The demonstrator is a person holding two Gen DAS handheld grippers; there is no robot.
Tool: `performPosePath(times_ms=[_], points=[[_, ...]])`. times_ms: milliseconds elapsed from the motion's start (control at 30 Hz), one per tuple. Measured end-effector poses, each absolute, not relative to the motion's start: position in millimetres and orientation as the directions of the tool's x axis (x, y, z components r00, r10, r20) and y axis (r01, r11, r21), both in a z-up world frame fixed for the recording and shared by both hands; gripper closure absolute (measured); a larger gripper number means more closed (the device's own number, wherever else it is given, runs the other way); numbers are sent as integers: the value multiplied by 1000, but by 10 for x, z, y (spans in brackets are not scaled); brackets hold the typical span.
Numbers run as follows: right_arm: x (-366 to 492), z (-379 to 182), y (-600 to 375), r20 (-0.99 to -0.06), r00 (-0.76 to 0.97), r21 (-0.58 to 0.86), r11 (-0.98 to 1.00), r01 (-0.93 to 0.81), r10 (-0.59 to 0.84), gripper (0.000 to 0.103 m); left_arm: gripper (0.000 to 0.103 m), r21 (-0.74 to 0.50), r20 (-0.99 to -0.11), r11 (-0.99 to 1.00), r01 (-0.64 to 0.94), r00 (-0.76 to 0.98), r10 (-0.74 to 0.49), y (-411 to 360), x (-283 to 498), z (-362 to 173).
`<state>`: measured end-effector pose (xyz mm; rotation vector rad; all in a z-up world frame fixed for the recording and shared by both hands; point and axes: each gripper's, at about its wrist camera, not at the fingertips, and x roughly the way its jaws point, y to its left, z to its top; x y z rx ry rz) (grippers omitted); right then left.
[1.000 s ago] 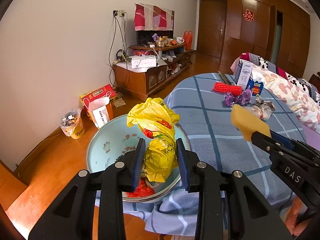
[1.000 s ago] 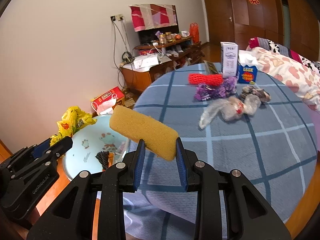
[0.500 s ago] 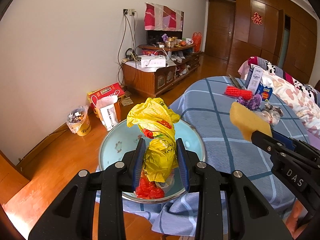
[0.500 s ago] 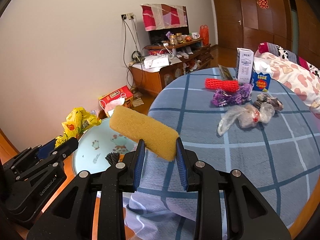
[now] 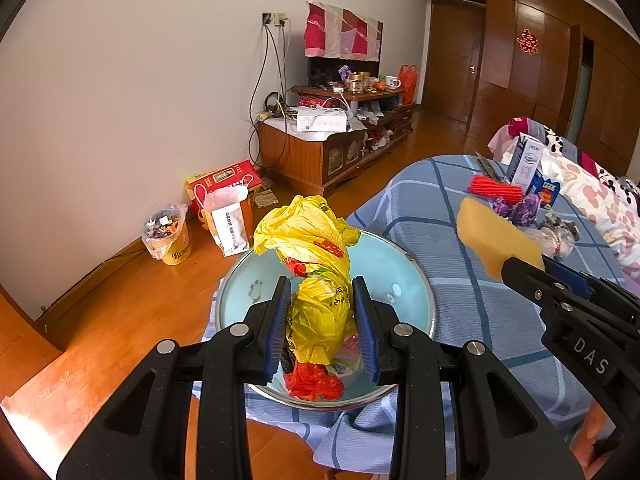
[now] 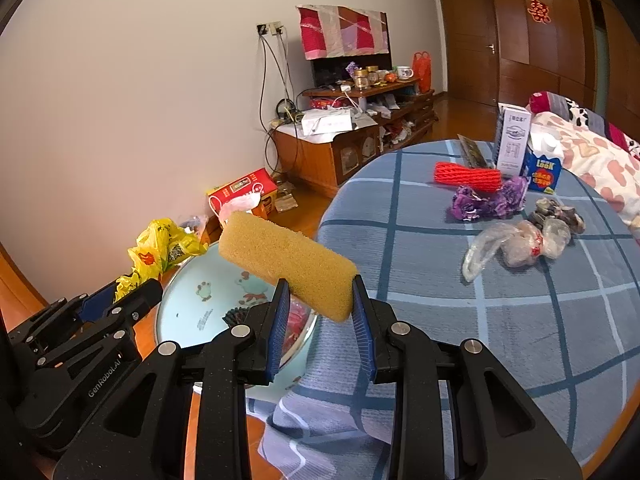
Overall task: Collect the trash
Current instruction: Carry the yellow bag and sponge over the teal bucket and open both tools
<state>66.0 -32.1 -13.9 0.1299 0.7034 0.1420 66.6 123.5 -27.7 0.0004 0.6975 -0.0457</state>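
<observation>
- Left wrist view: my left gripper (image 5: 322,322) is clenched on a crumpled yellow bag (image 5: 316,280), both blue pads pressed into its lower half while the loose top stands above them. I hold it low on the bundle, I think, so the slack plastic cannot slip out.
- Below the bag sits a pale blue basin (image 5: 400,268), resting at the edge of the blue checked cloth (image 5: 460,296). The bag hangs over its middle, which suits a straight drop into it.
- Red scraps (image 5: 314,380) already lie in the basin's near side, so I take the basin to be the collecting place.
- Right wrist view: my right gripper (image 6: 320,320) is grasping a yellow sponge (image 6: 286,262) by one end; the rest sticks out up and to the left, over the basin's rim. Pinching the end keeps the long side free to clear the pads when I let go.
- Both loads hang in the air, touching neither basin nor cloth.
- More trash waits well apart on the cloth: a red net sleeve (image 6: 468,176), a purple wrapper (image 6: 488,202), a clear plastic bag (image 6: 516,244) and a dark crumpled wrapper (image 6: 558,210). They lie close together near the far side, beside a white carton (image 6: 512,140) and a blue box (image 6: 542,174).
- My judgement: the next step is to loosen both grips over the basin, then reach for the far pile. The sponge is the risk, since its free end could tip it outside the rim.
</observation>
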Motion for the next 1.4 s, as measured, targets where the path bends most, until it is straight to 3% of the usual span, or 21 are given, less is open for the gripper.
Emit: performPosePath(times_ms=[1133, 1200, 1267, 1400], points=[[1305, -699, 36, -748, 634, 167, 980, -105, 196, 68, 71, 19, -749, 999, -32, 662, 36, 1440, 1137, -849], [1322, -721, 52, -750, 628, 170, 979, -116, 205, 66, 69, 24, -752, 999, -37, 657, 42, 1446, 1139, -871], [1322, -724, 56, -750, 625, 179, 976, -126, 218, 55, 69, 34, -754, 999, -43, 655, 54, 1461, 1150, -890], [1304, -680, 34, -740, 633, 194, 973, -127, 230, 50, 50, 39, -754, 997, -60, 653, 69, 1491, 1145, -876]])
